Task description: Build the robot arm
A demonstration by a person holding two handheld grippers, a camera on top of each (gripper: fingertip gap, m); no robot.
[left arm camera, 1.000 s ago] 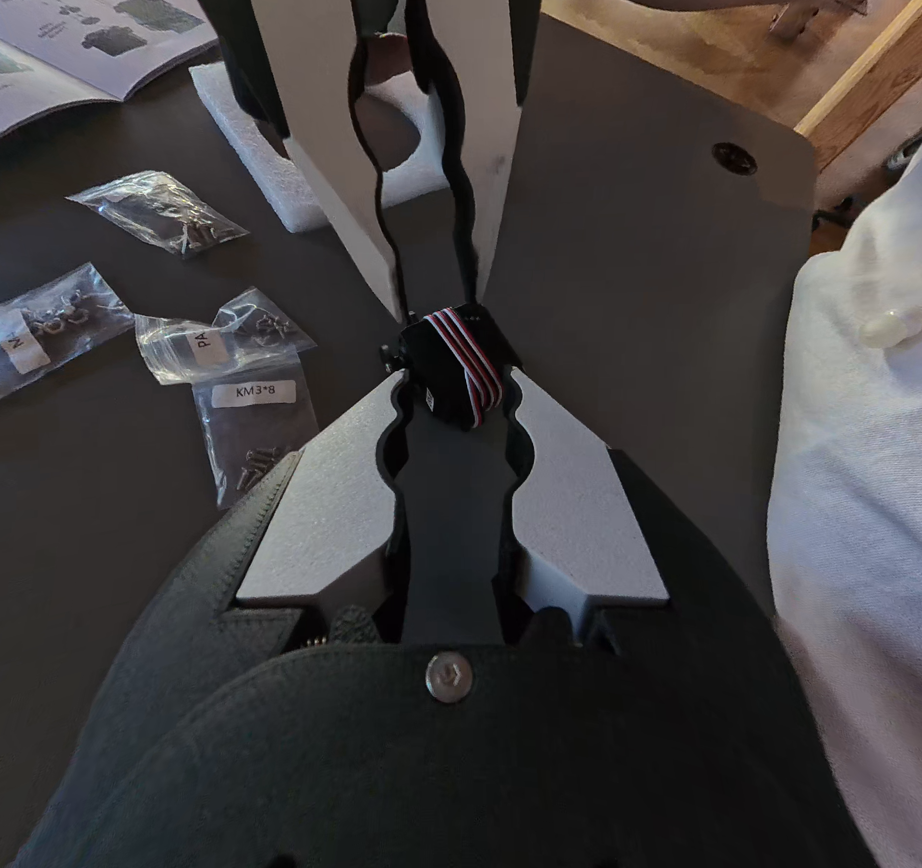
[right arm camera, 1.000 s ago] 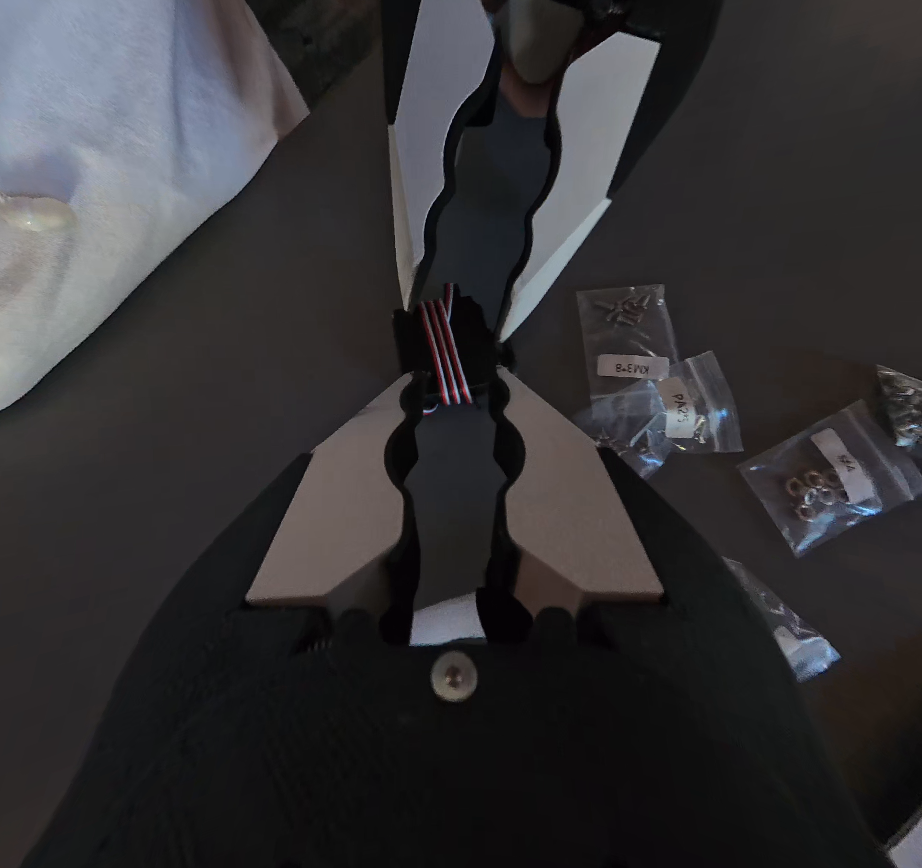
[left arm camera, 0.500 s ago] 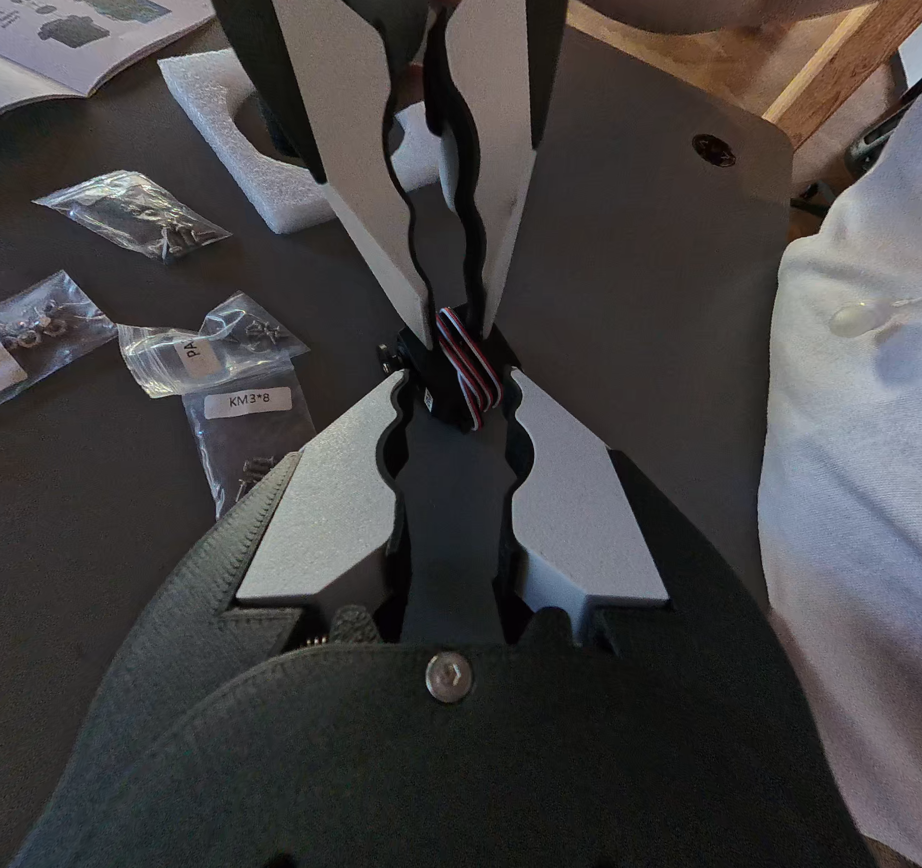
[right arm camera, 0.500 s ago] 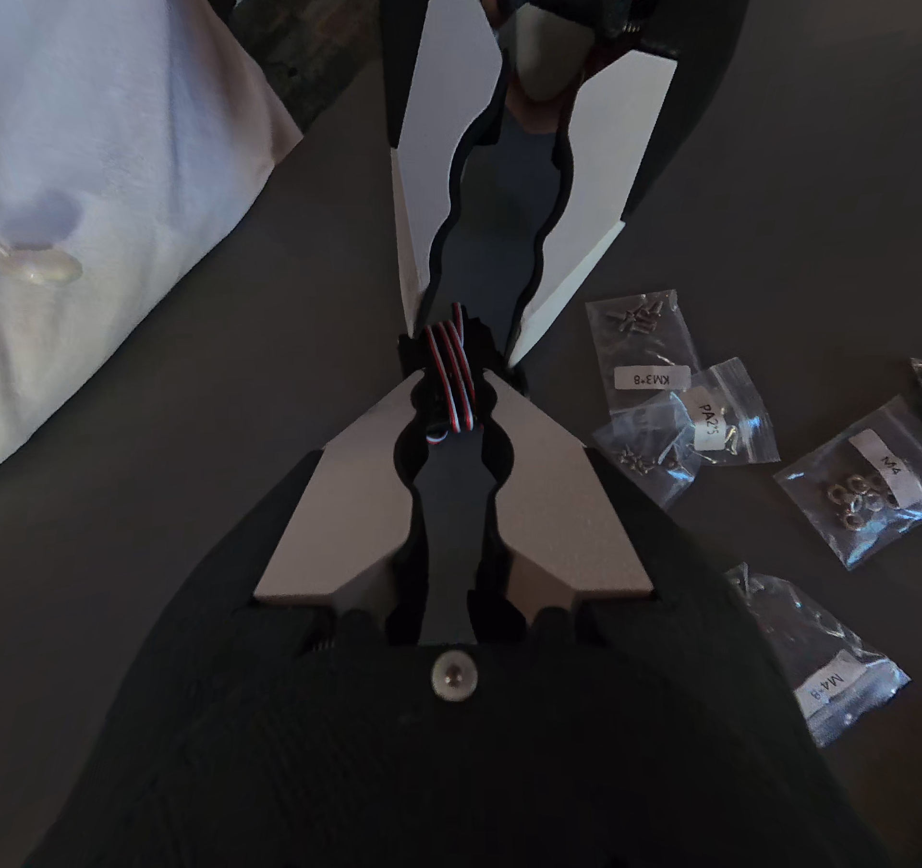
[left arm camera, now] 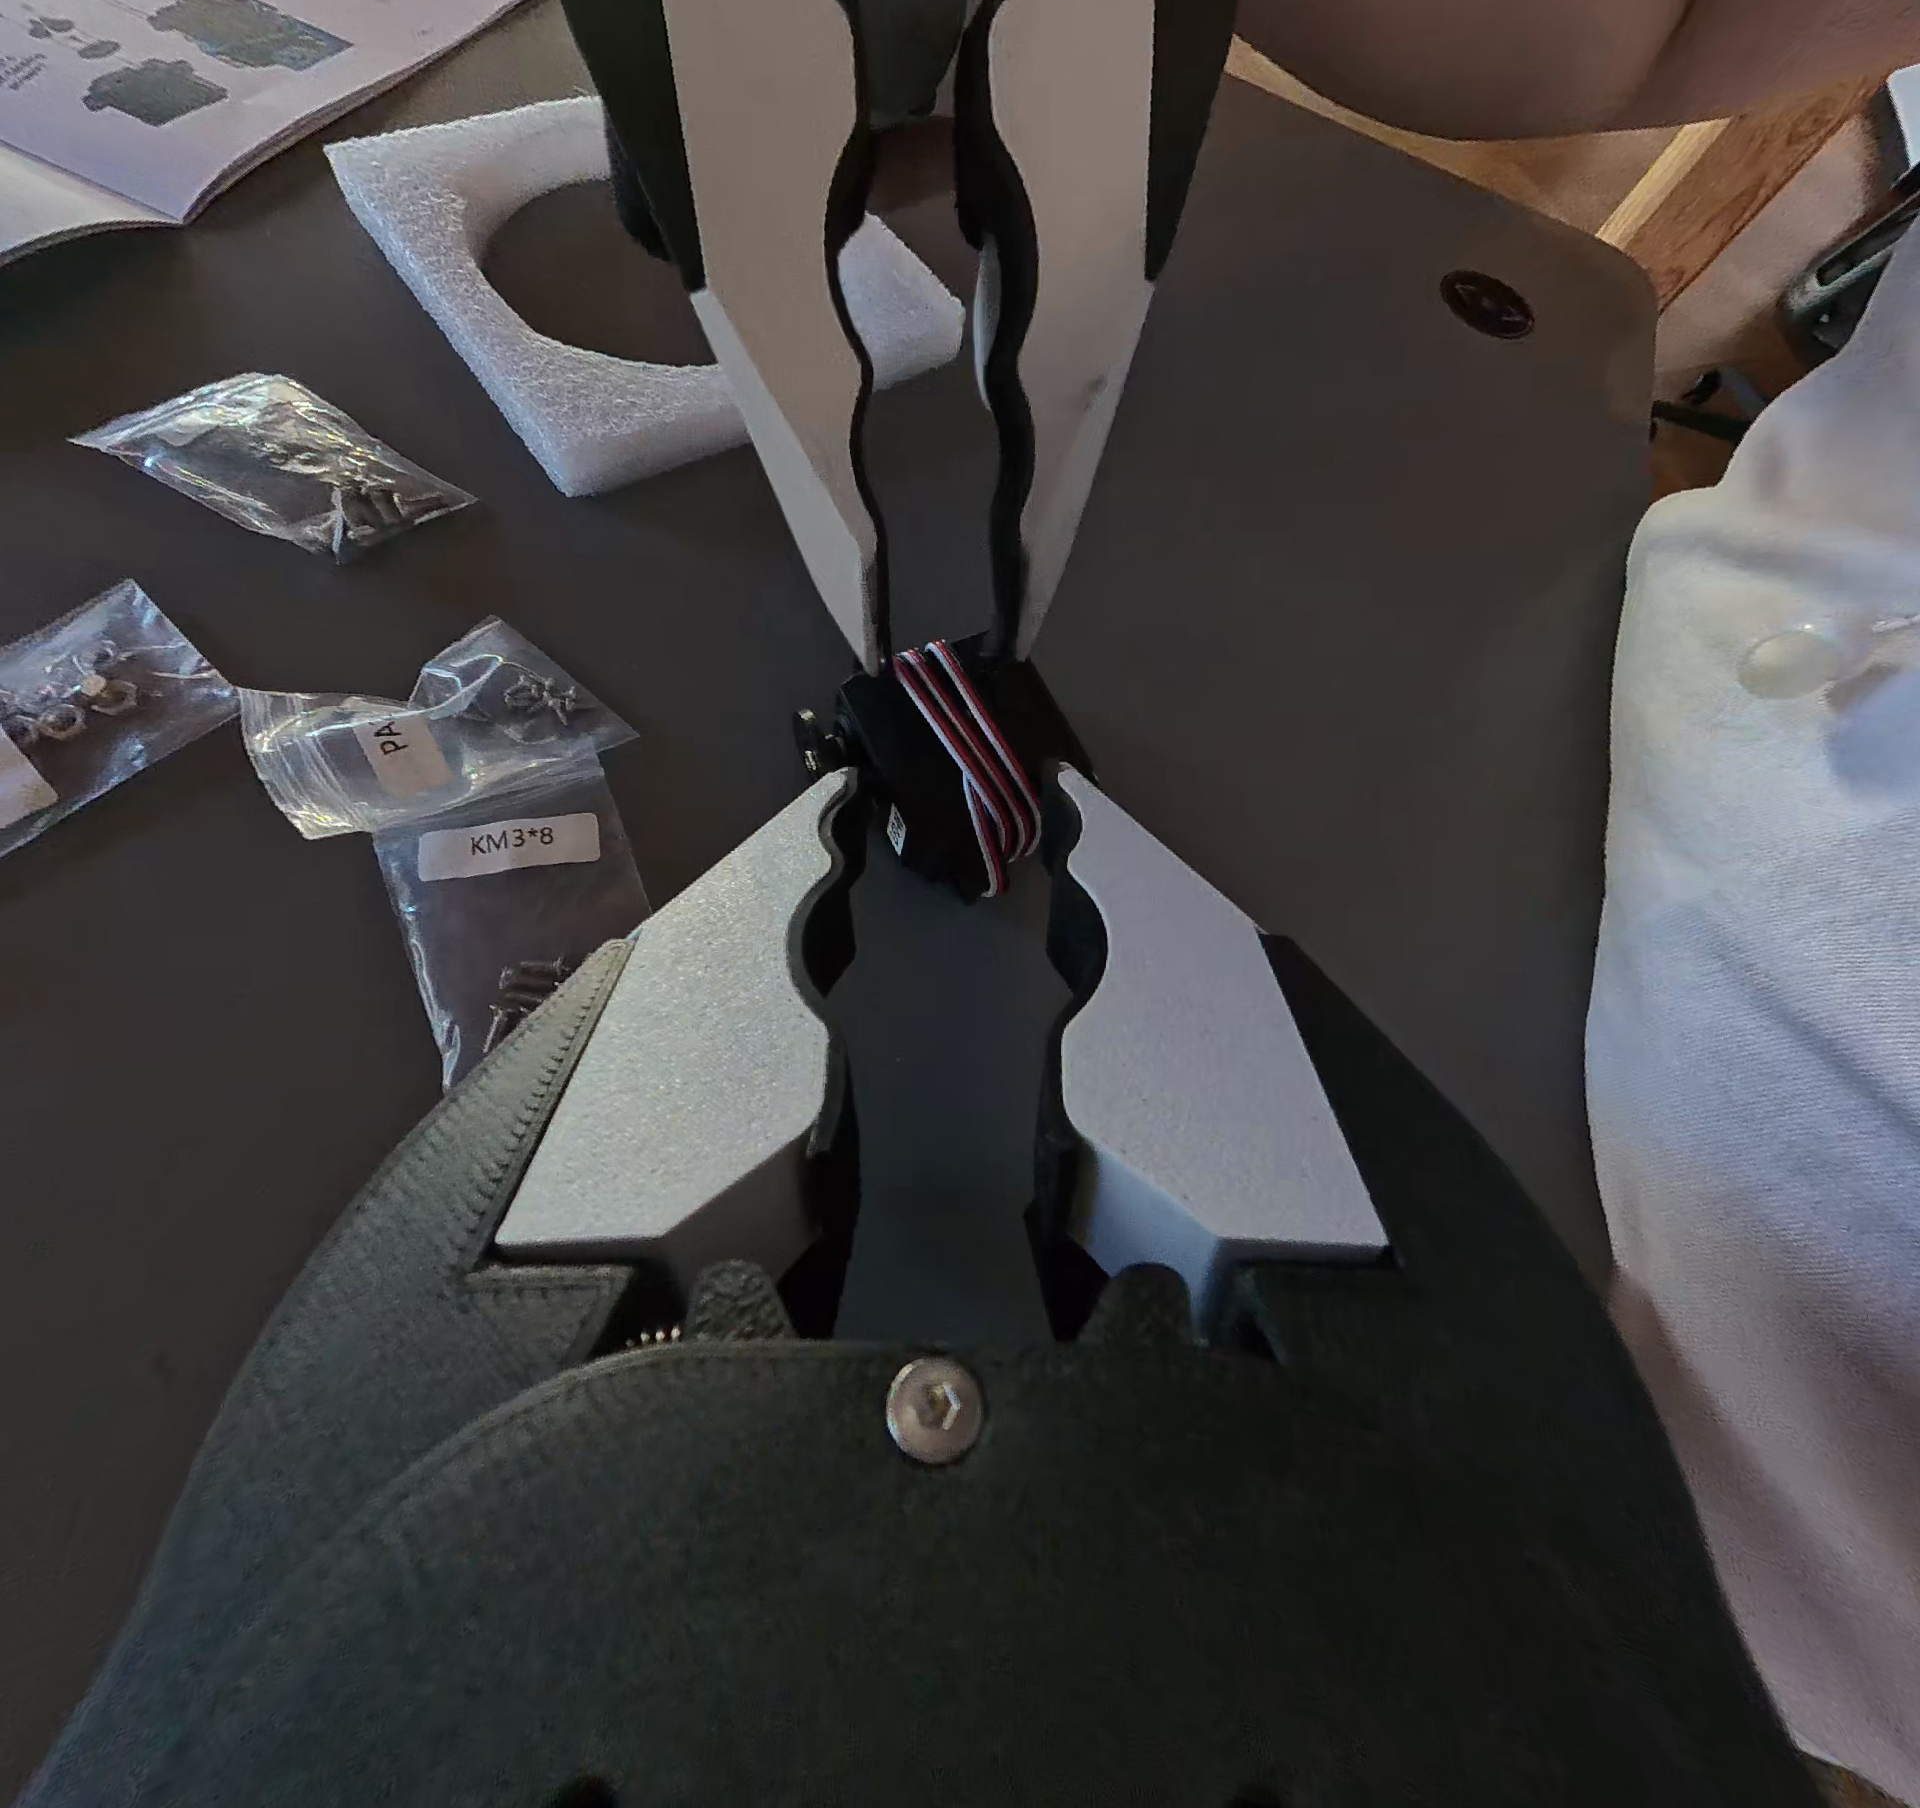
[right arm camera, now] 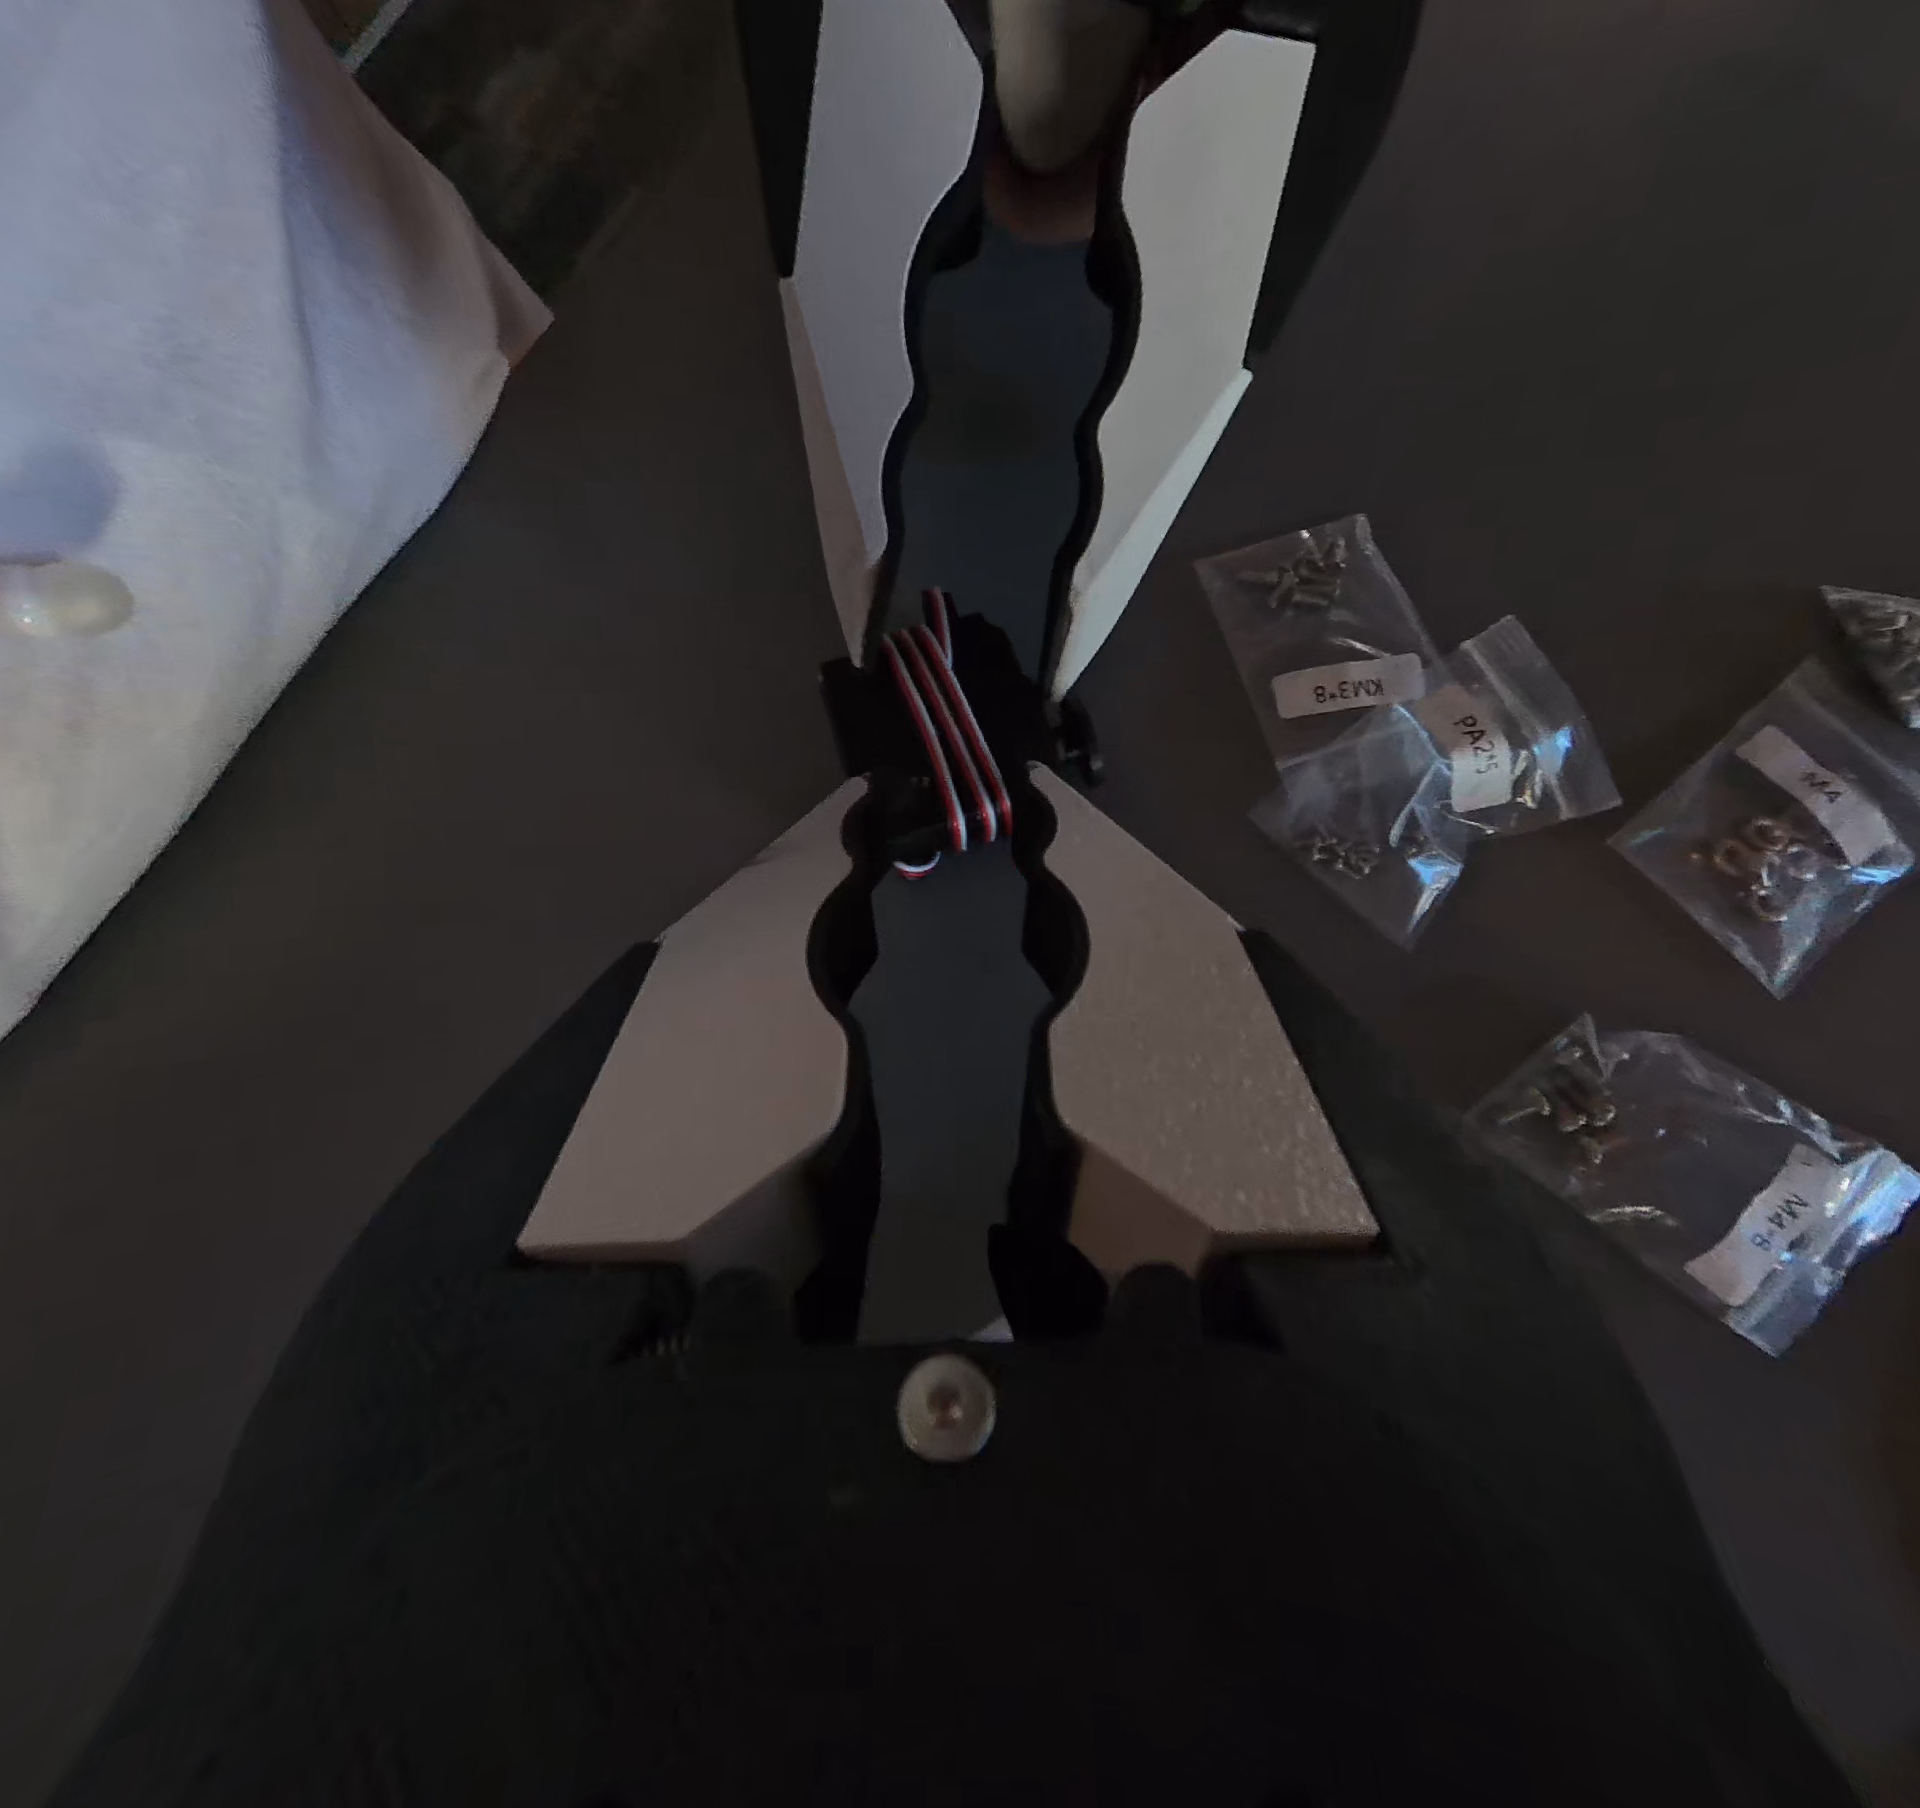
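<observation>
While both claws meet nose to nose over the dark surface (left arm camera: 1351, 532), a small black motor (left arm camera: 925, 782) sits between their tips, with a red, white and black wire (left arm camera: 987, 761) wound round it.

Left claw (left arm camera: 961, 802): pinching the motor's near end, one fingertip against each side.
Right claw (right arm camera: 945, 792): closed on the opposite end, with its fingertips flanking the body and the wire loops. In the left wrist view it (left arm camera: 948, 652) comes in from the top.
Whether the motor rests on the surface or hangs just above it: cannot tell.

Judgement on the hold: a short, hard block held from two ends can twist. Both claws should press on the flat sides rather than on the wire, which would let the block roll. They should also keep in line with each other, with even pressure.

Pointing: in the left wrist view the long axis runs from claw to claw, slanted a little from upper left to lower right. A small stub (left arm camera: 808, 732) sticks out sideways toward the bags. The wire loops lie lengthwise along the top face.

About it: clear bags of screws (left arm camera: 499, 823) just left of the left claw, a white foam piece (left arm camera: 582, 408) and an open booklet (left arm camera: 208, 44) farther off, and a person's white garment (left arm camera: 1766, 1031) to the right.
</observation>
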